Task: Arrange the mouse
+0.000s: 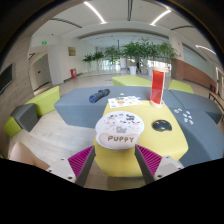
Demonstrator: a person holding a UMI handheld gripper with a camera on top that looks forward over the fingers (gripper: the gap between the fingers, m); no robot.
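the scene centres on a yellow table [150,140] in a wide indoor hall, and places below are given relative to it. the mouse [161,126], a small dark oval, lies on the table's top toward its right side, resting by itself with nothing touching it. a white pad printed with the word puppy [119,131] sits on the near part of the table, left of the mouse and clearly apart from it; it looks like the mouse pad, so the likely goal is to set the mouse onto it, though that is a judgement from the task line only. farther back on the table lies a flat printed sheet [124,102], and a red and white upright box [157,84] stands at the table's far right part

as to progress, the task appears barely begun: the mouse is not on the white pad and is not in the gripper, so the reach, the grasp and the placing all seem to remain

the gripper [118,160] hangs at the near edge of the table, just short of the white pad. its two fingers stand well apart, the magenta pads [82,160] facing each other across a wide gap. the near edge of the white pad shows in that gap, but neither finger is seen pressing on it, and the gripper holds nothing. the mouse lies beyond the fingers and off to their right, so the gripper would need to shift rightward and forward over the table to straddle it
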